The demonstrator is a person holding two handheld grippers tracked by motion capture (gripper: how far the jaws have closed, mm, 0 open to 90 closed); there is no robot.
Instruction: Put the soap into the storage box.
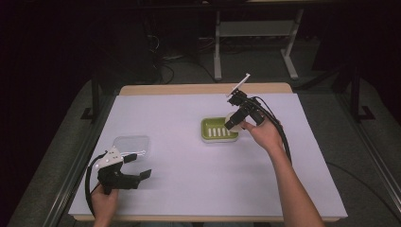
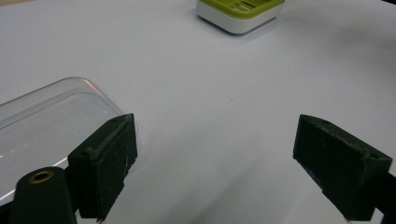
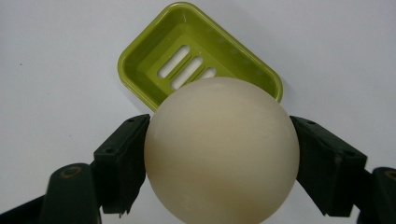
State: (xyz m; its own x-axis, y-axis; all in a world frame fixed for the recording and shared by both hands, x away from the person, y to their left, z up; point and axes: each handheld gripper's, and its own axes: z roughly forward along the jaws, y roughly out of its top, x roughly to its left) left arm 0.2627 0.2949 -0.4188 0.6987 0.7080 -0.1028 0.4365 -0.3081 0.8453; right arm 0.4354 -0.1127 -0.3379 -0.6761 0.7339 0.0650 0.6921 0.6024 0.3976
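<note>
A round cream soap (image 3: 222, 149) sits between the jaws of my right gripper (image 3: 219, 163), which is shut on it. It hangs just above the green slotted soap dish (image 3: 159, 51). From the high view, the right gripper (image 1: 235, 120) hovers over the right end of the soap dish (image 1: 215, 129) at mid-table, with the soap (image 1: 230, 117) a pale patch at its tip. My left gripper (image 1: 137, 165) rests near the front left, open and holding nothing. In the left gripper view its jaws (image 2: 217, 163) stand wide apart beside a clear plastic lid (image 2: 42, 126).
The clear lid (image 1: 132, 145) lies on the white table cover (image 1: 189, 179) just beyond the left gripper. The soap dish (image 2: 240, 13) shows at the far top of the left gripper view. Table legs and cables stand behind the table.
</note>
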